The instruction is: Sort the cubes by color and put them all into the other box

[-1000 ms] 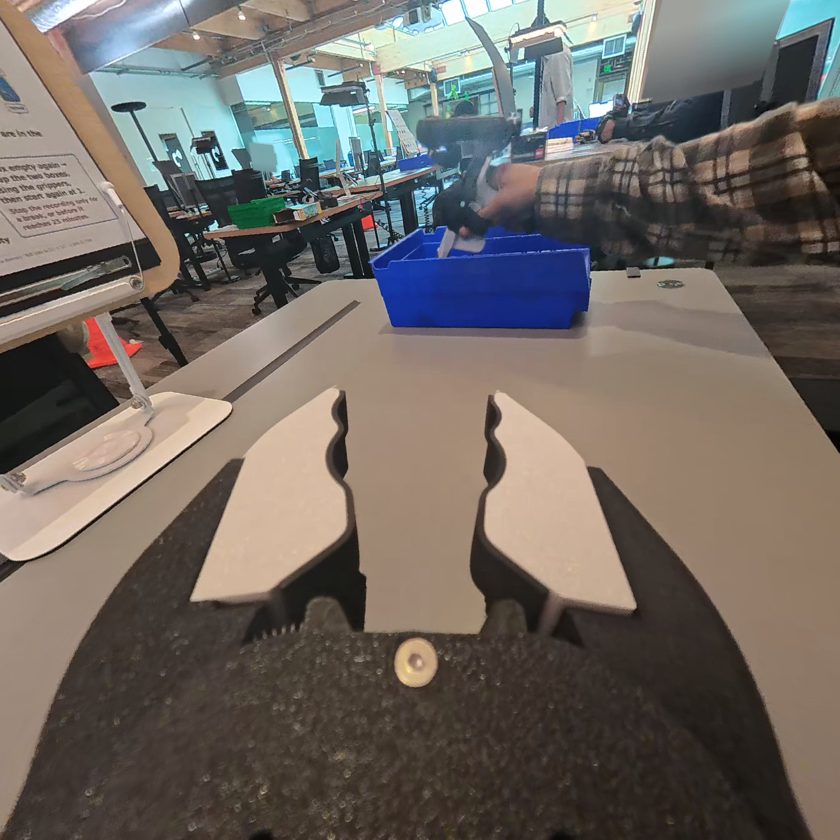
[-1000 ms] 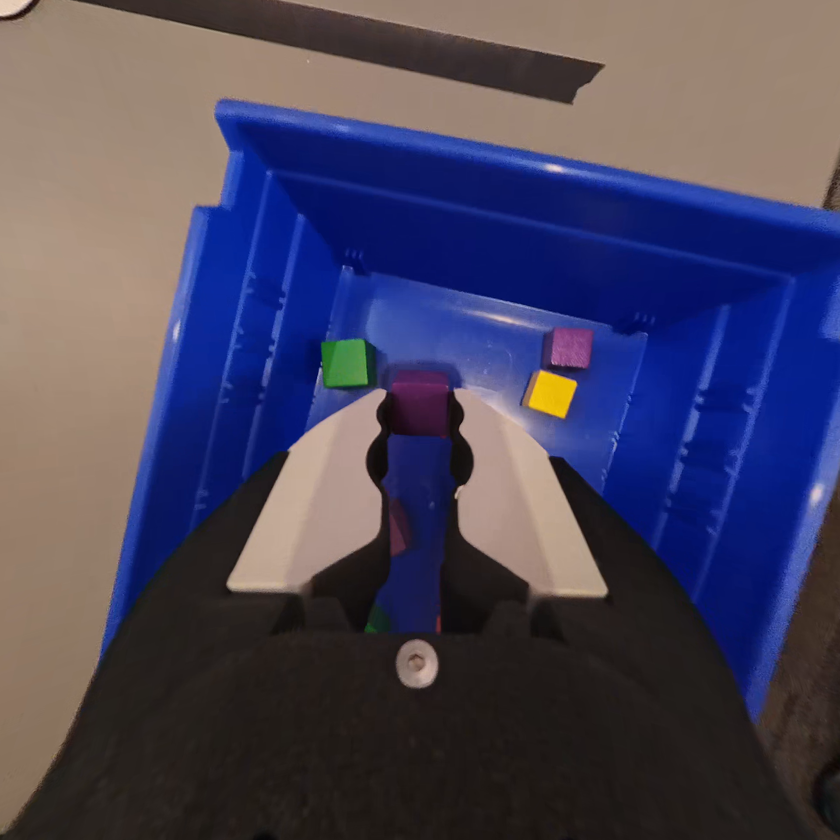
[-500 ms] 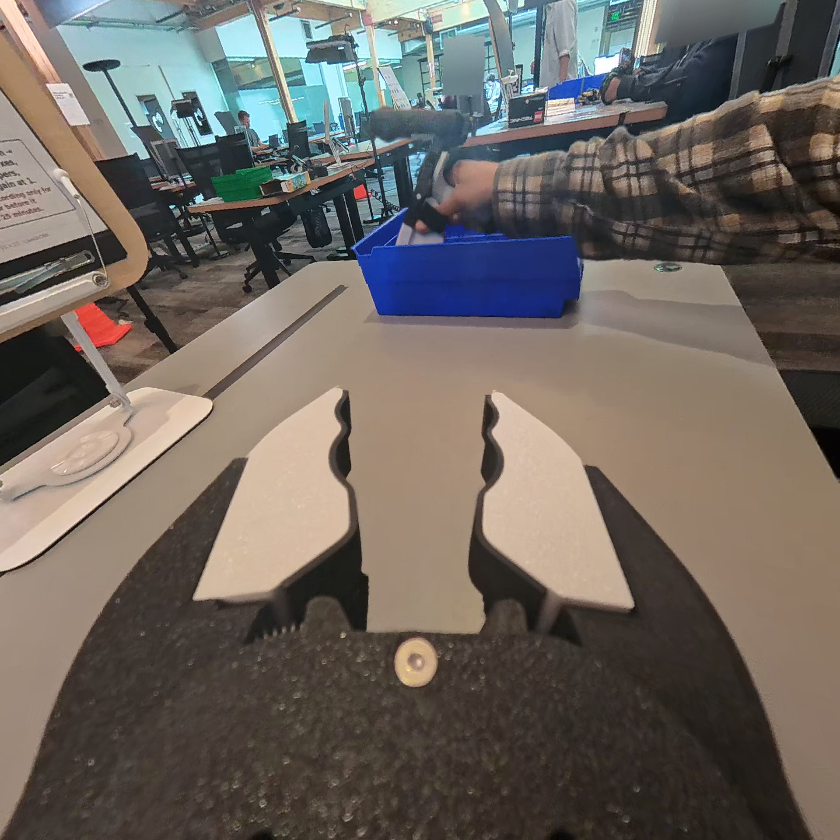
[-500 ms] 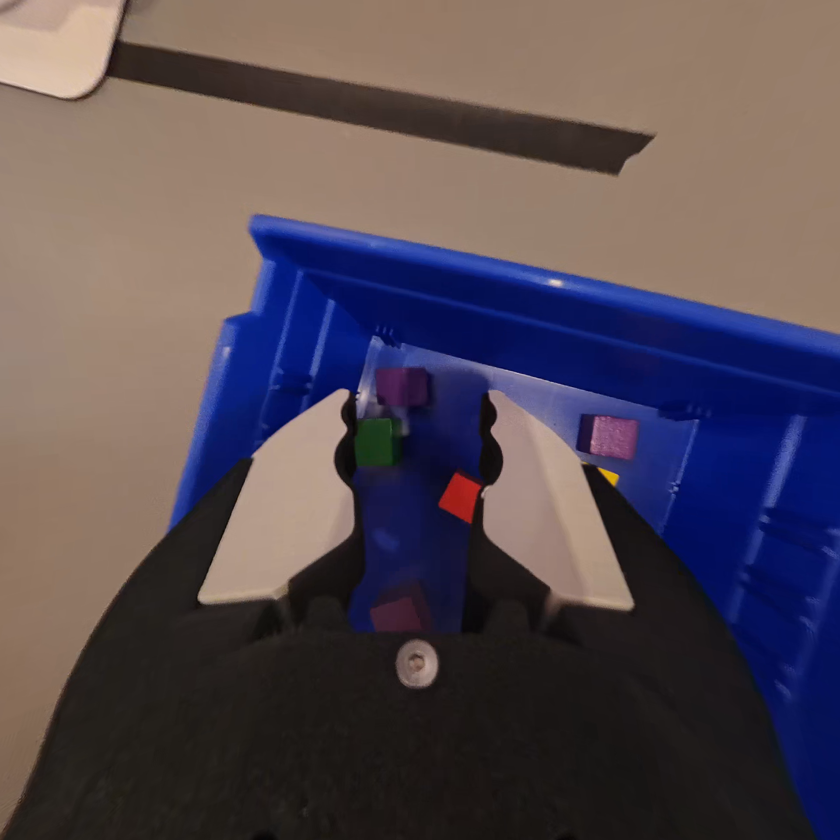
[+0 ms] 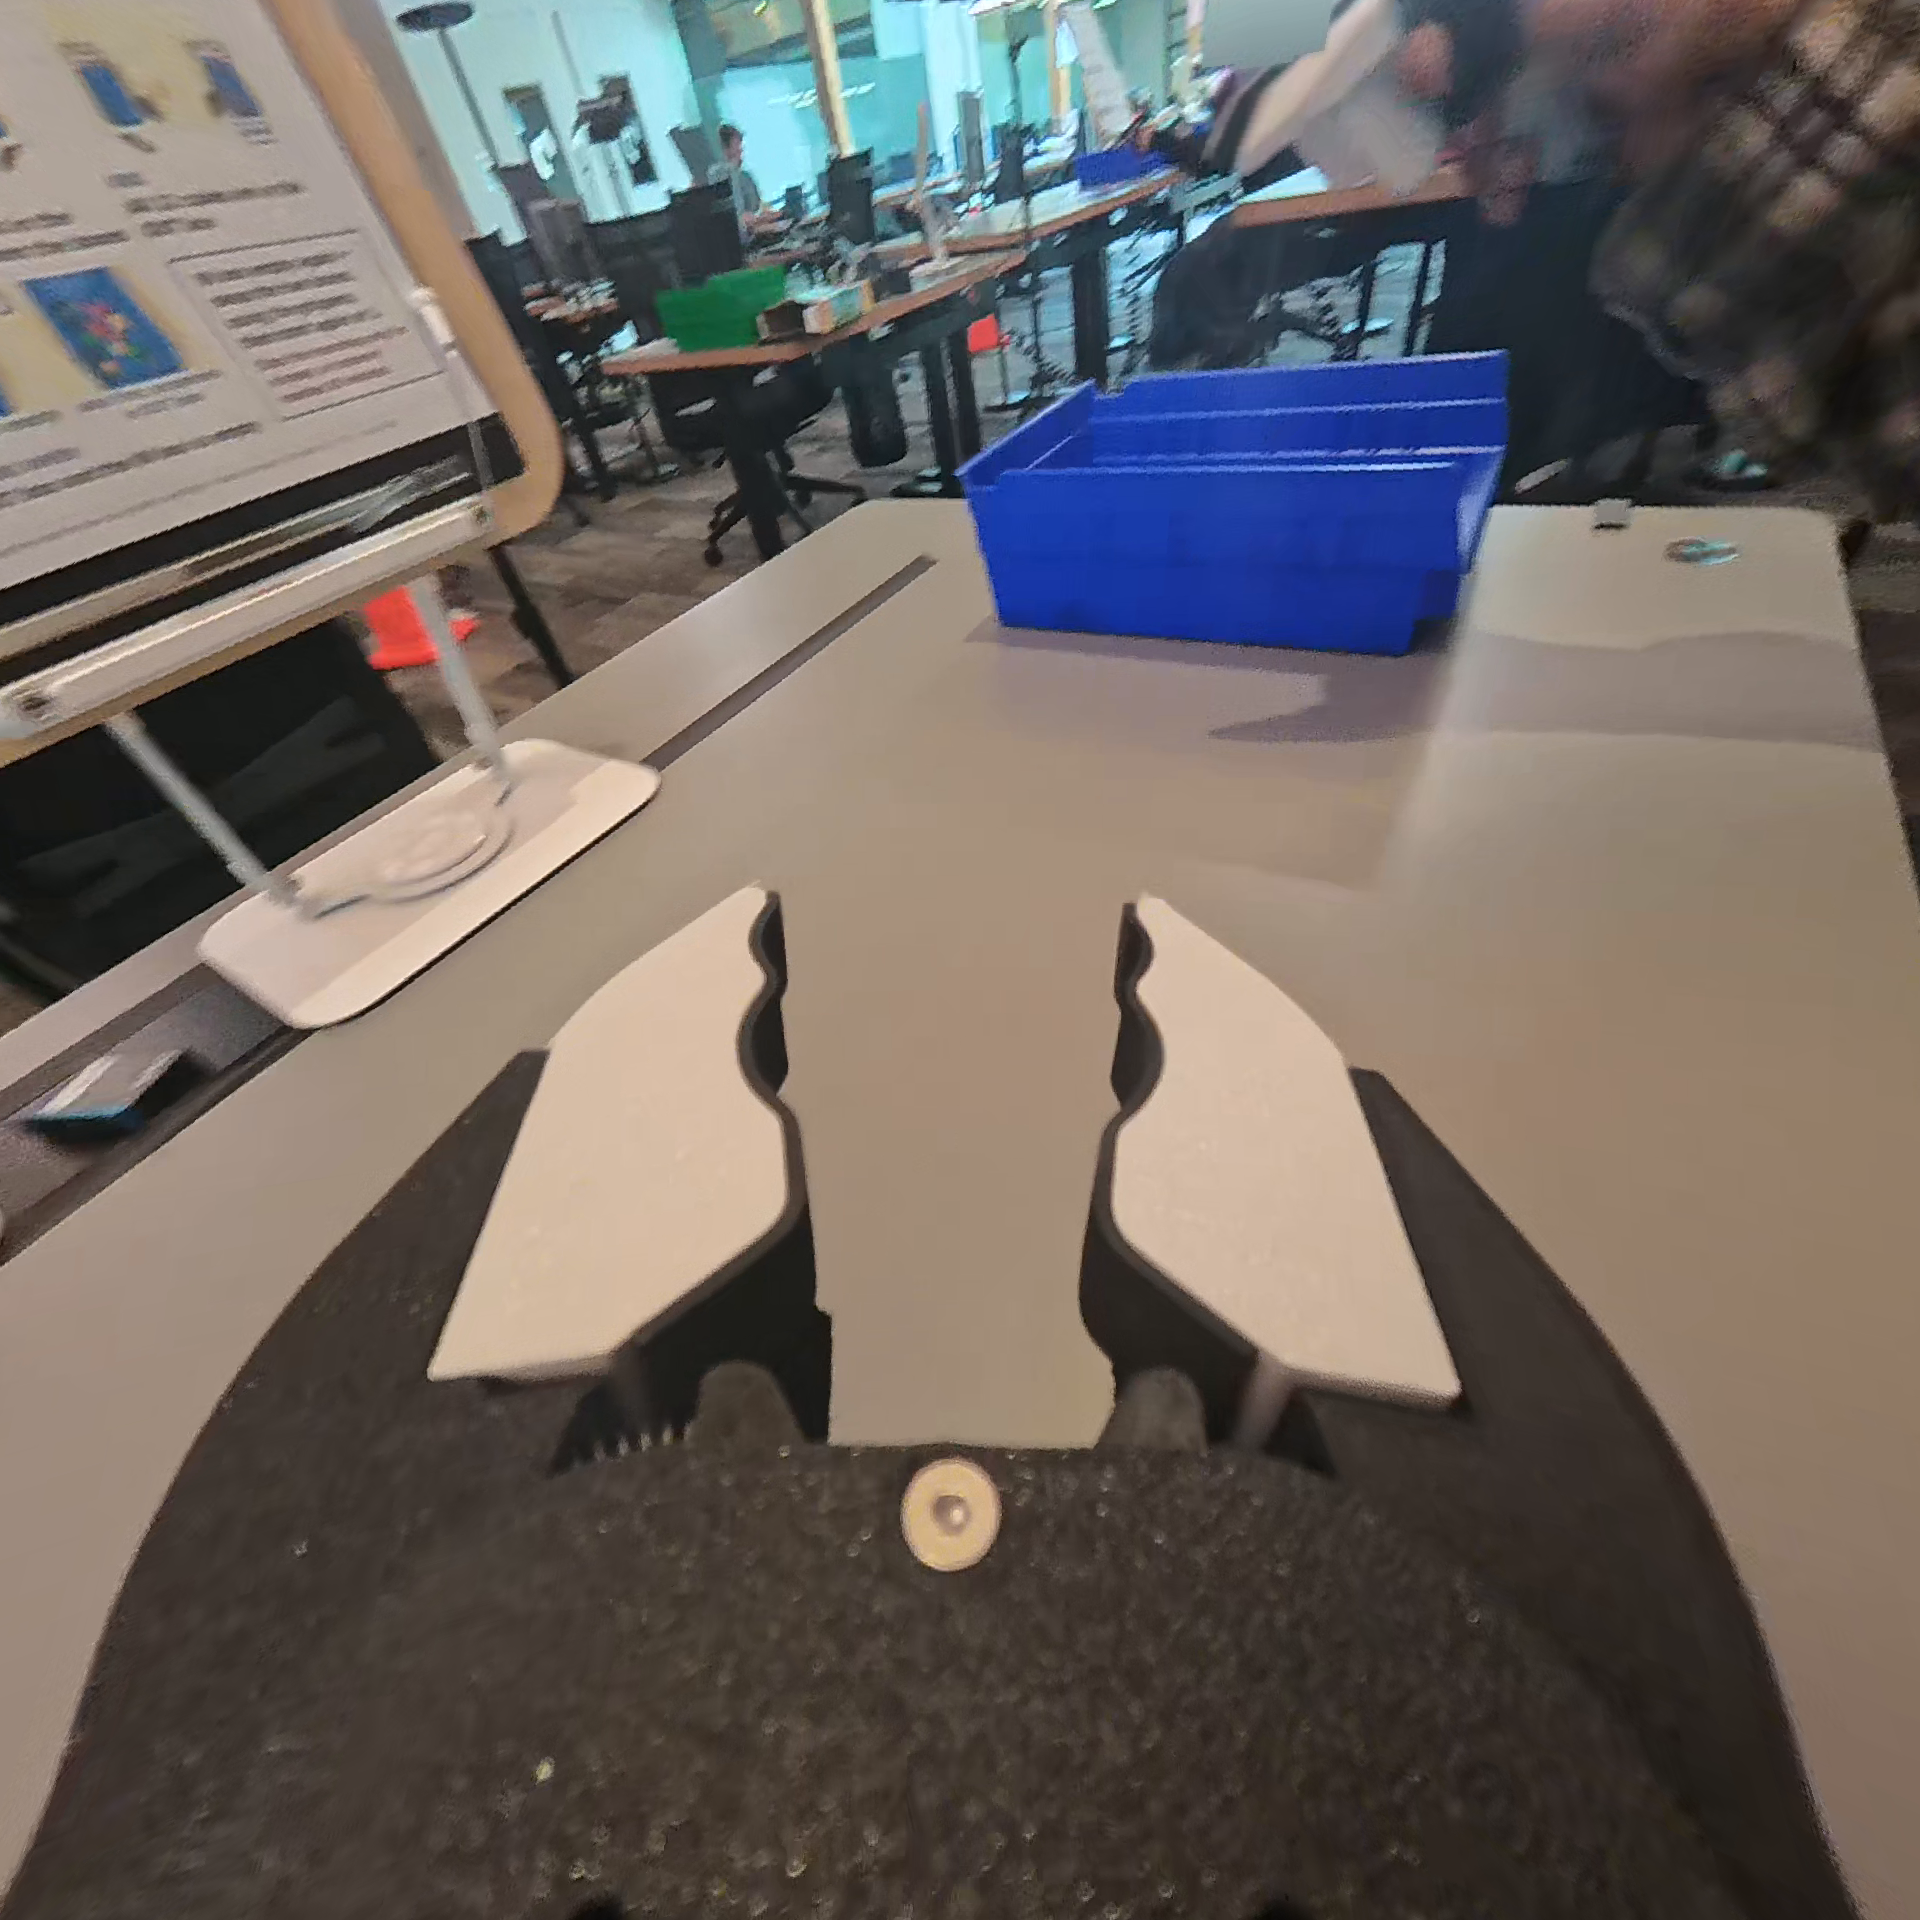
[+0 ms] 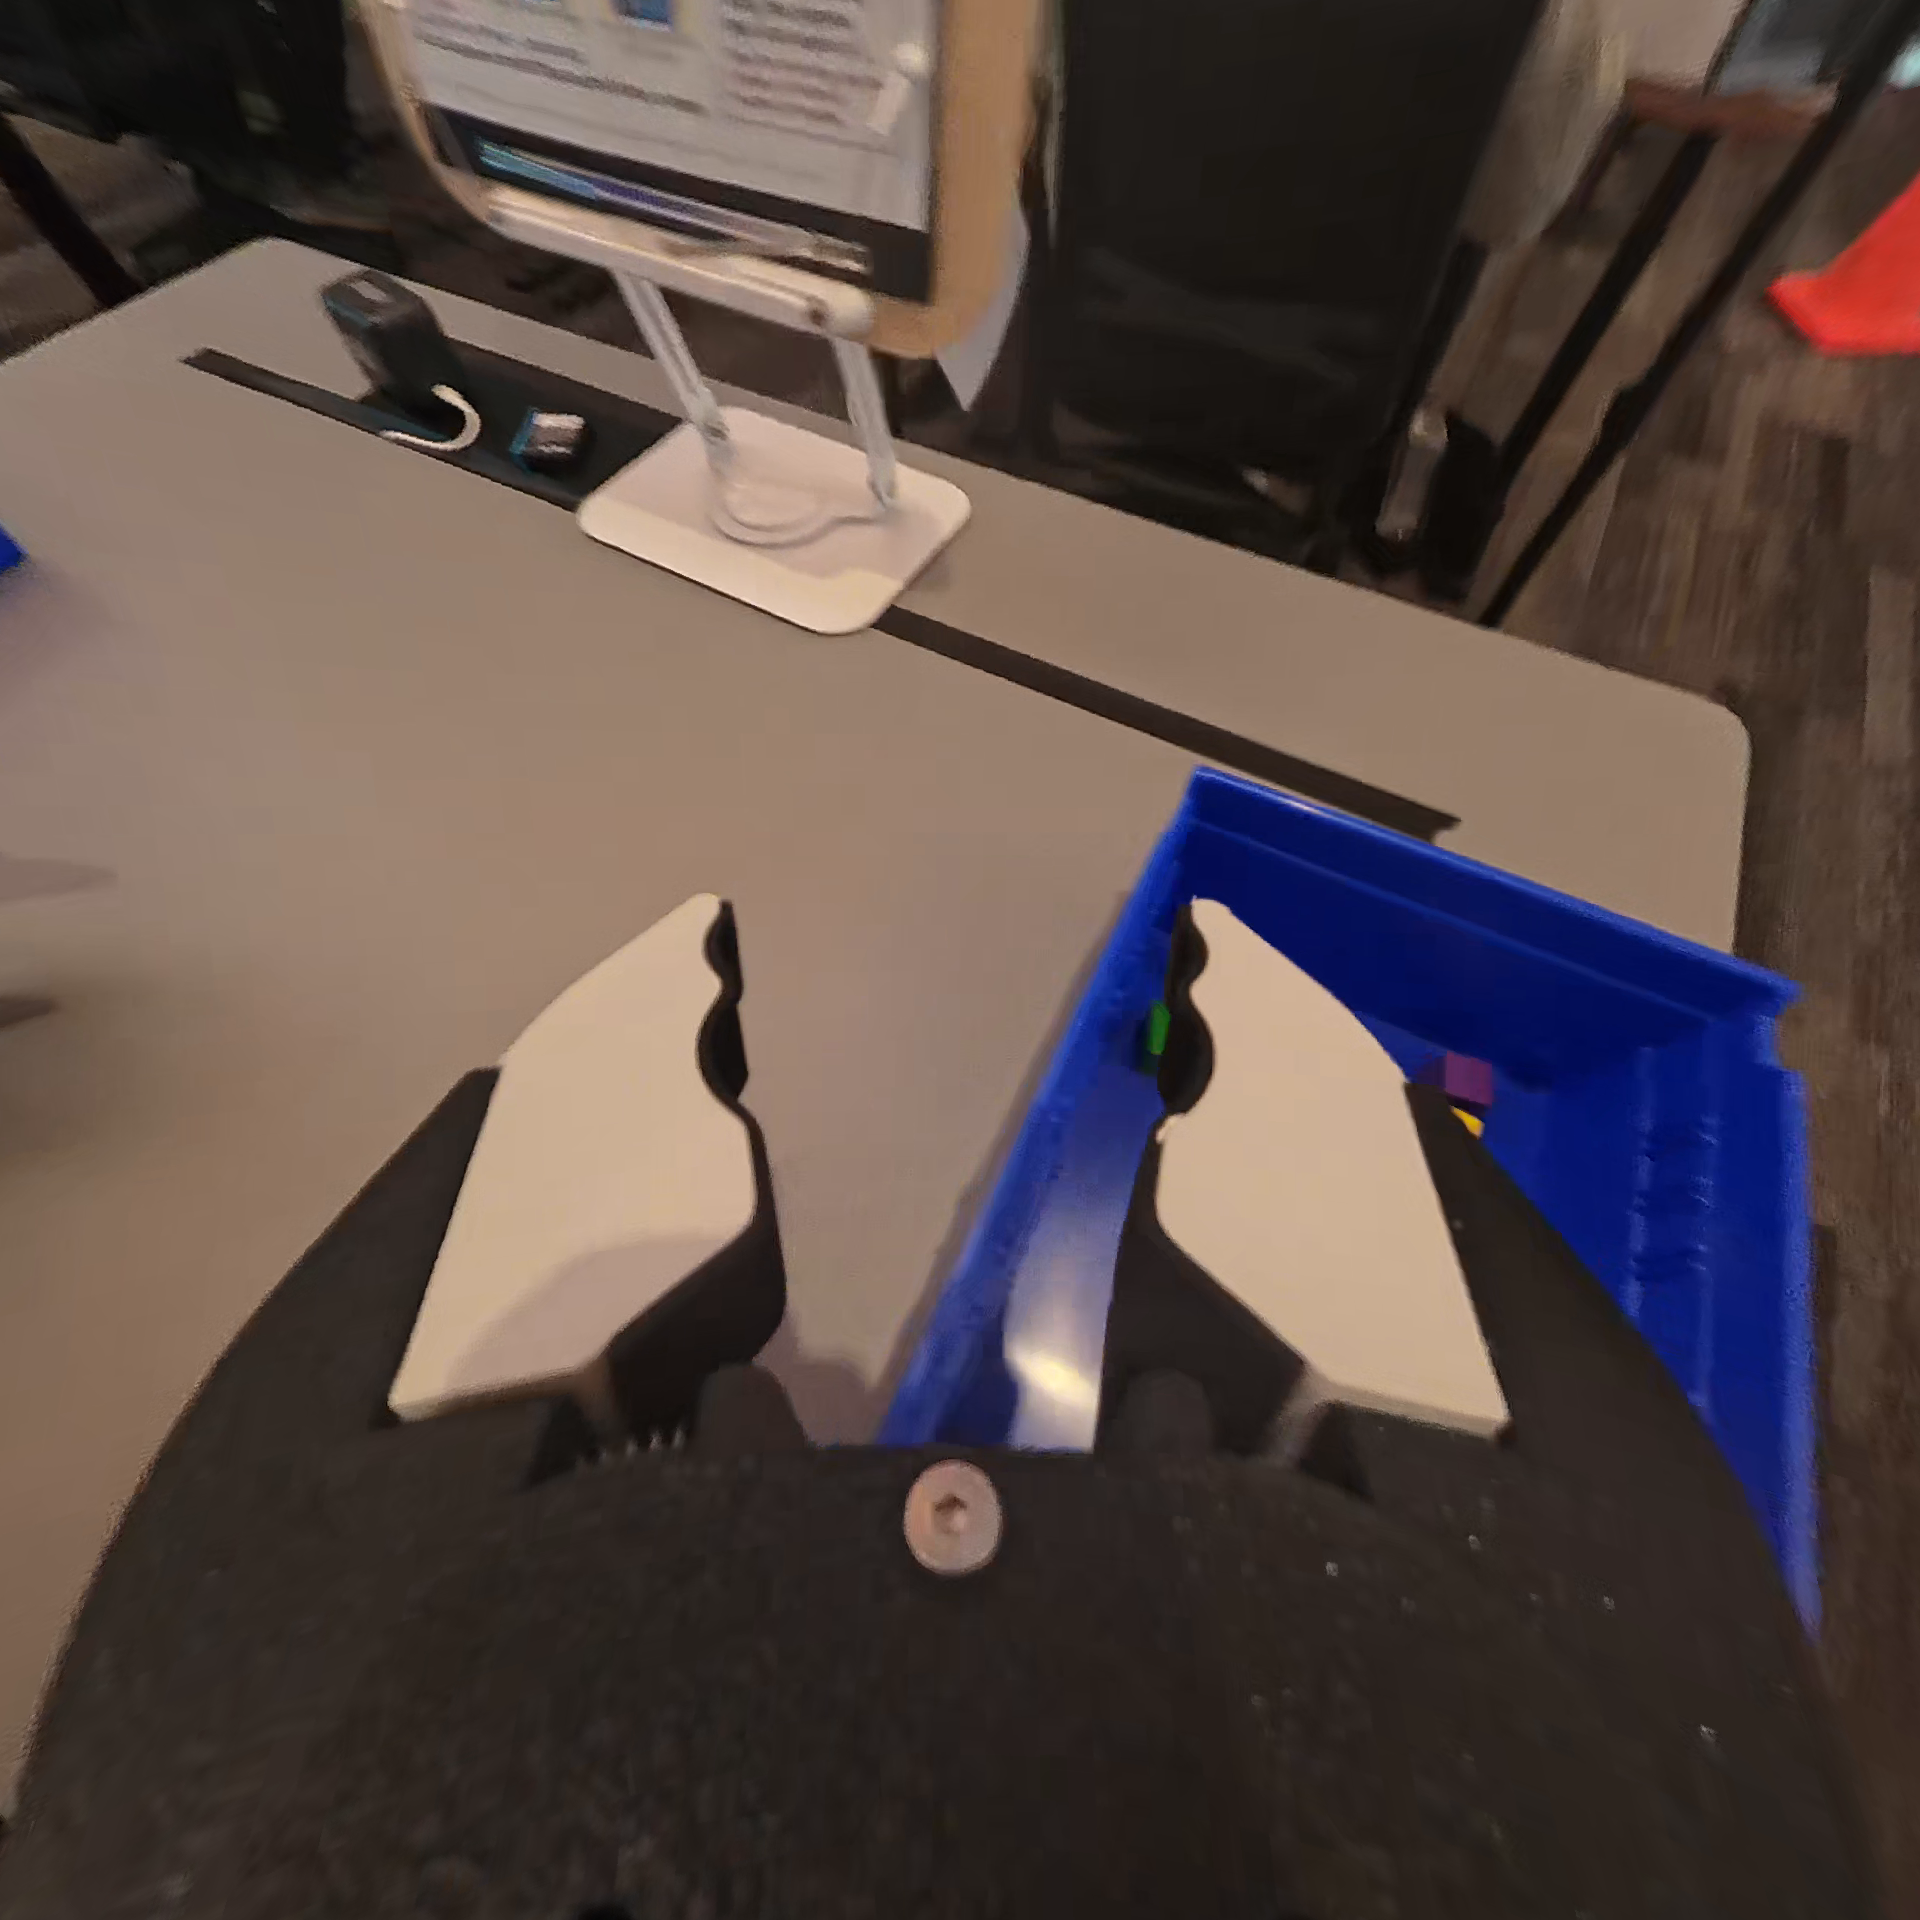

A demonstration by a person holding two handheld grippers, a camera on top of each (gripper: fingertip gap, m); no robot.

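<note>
The right gripper (image 6: 951, 914) hangs wide and empty over the blue box's (image 6: 1039, 1195) left rim, while the left gripper (image 5: 945, 914), also wide, faces bare grey table (image 5: 1039, 810).

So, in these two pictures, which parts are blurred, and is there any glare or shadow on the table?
Left wrist view: the plaid sleeve at top right is smeared by motion, the open left tongs stay sharp, and a soft shadow lies on the grey table beside the blue plastic box. Right wrist view: the stand-mounted sign board is blurred, and a bright glare patch shows inside the box wall.
</note>
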